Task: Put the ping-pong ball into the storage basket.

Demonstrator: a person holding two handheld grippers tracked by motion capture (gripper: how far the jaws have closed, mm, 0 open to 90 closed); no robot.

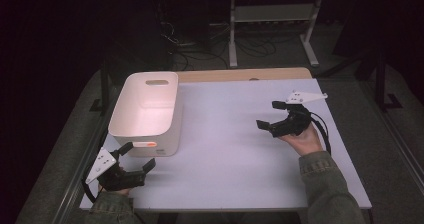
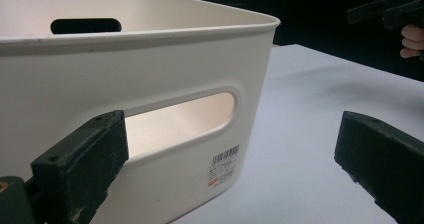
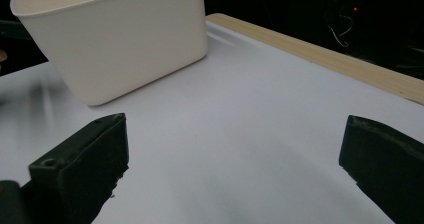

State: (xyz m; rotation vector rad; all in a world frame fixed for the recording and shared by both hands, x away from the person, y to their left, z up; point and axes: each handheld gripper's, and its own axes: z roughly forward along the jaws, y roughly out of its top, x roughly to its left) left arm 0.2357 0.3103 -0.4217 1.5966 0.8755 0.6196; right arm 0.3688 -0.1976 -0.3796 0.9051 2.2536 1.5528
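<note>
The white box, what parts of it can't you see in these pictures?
- Label on the white box: left gripper view, print too small to read.
- The box's far left side: high view, hidden by its own walls.
- The box's left end: left gripper view, cut off by the picture edge.
- The box's inside: right gripper view, hidden behind its near wall.

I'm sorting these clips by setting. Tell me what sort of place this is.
Probably a lab or workshop set up for recording, not a home. A white table holding a lone white bin stands in a dark room, with loose cables on the floor and a bare metal stand behind it.
</note>
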